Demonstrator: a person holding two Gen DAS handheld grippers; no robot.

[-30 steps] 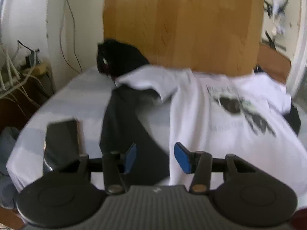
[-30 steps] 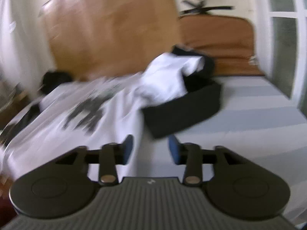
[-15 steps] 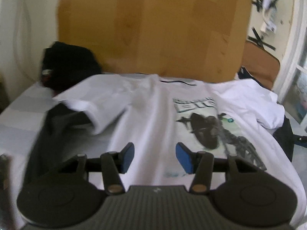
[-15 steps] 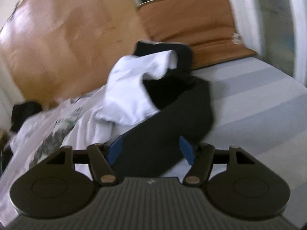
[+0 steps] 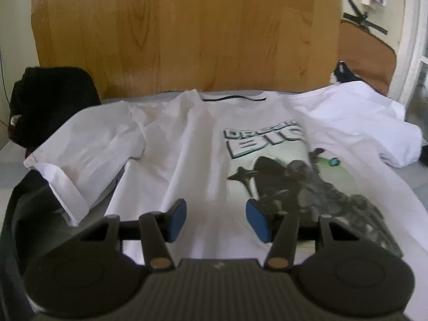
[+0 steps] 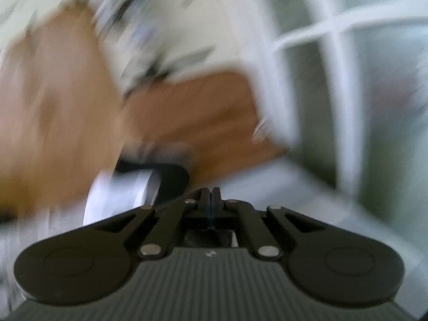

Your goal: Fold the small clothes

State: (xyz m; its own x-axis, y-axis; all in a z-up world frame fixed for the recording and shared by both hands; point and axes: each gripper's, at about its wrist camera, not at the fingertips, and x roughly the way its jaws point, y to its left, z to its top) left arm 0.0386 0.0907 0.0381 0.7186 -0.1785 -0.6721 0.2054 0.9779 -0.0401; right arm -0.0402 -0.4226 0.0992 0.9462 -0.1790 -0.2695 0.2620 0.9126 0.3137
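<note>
White printed T-shirt (image 5: 187, 144) lies face up, spread flat on the grey striped bed sheet (image 5: 8, 155), collar toward the wooden headboard panel (image 5: 187, 32), graphic with "BIG" lettering on the chest. Its sleeve on the left of the view sits over a dark garment (image 5: 24, 214) that runs down the left edge; the other sleeve is bunched at far right. Black bundle of fabric (image 5: 50, 101) sits at the head of the bed on the left, against the headboard, just beside the shirt's shoulder. Left gripper (image 5: 215, 220) hovers over the shirt's lower half, blue pads (image 5: 176, 220) apart, nothing between them, cloth visible below through the gap; jaws have been opening slightly. Right gripper (image 6: 211, 196) has its jaws shut tight, fingers meeting, nothing seen pinched between them. Right wrist view is heavily motion-blurred: only a white and black cloth smear (image 6: 139, 184) left of the fingers, brown surface and a white window frame (image 6: 334, 53) behind.
</note>
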